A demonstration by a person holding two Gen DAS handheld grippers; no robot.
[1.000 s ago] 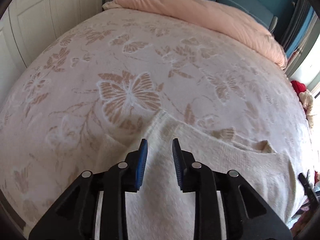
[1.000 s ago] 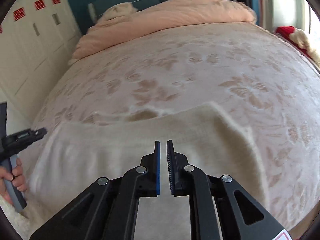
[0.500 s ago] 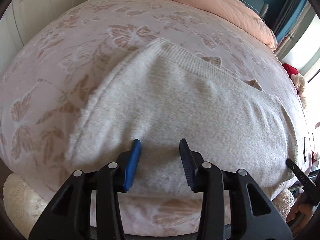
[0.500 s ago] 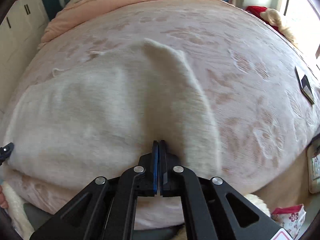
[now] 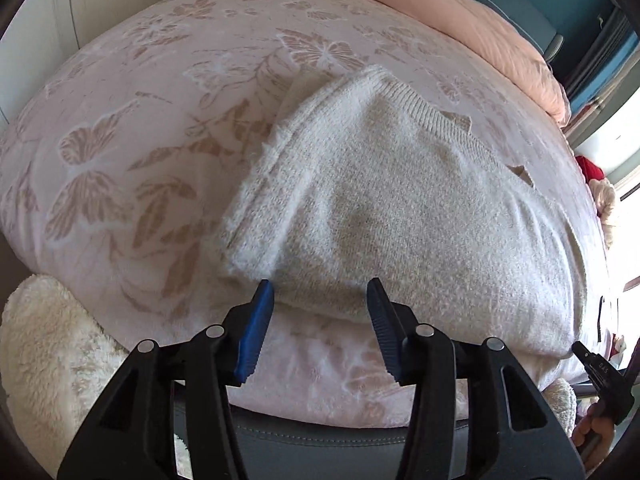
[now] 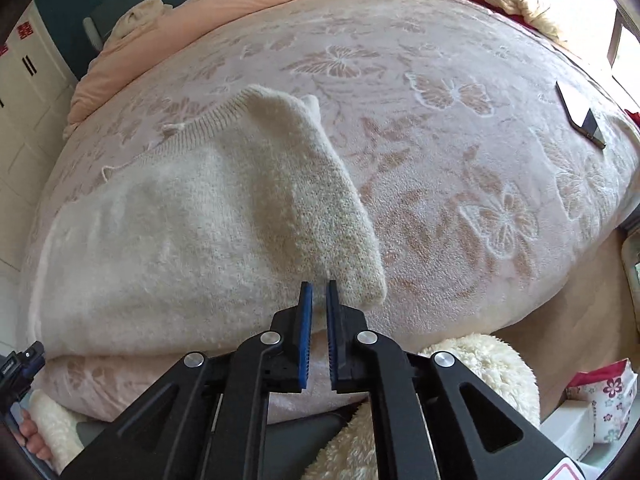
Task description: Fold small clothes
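1. One cream sweater (image 5: 400, 216) lies folded on the bed (image 5: 132, 128), near its front edge.
2. Left gripper (image 5: 320, 294): fingers spread wide, holding nothing, tips just at the sweater's near edge.
3. Right gripper (image 6: 319, 294): fingers narrowly parted, nothing between them, tips at the folded corner.
4. A phone (image 6: 580, 118) lies well apart, right side.

I am seeing a pink bedspread (image 6: 460, 152) with butterfly and flower pattern covering the bed. A peach duvet (image 5: 460, 12) is lying bunched at 12 o'clock. A dark phone (image 6: 580, 118) is resting on the bedspread at 2 o'clock. A fluffy cream rug (image 5: 44, 360) is showing at 8 o'clock, and white cupboard doors (image 6: 28, 80) are standing at 10 o'clock.
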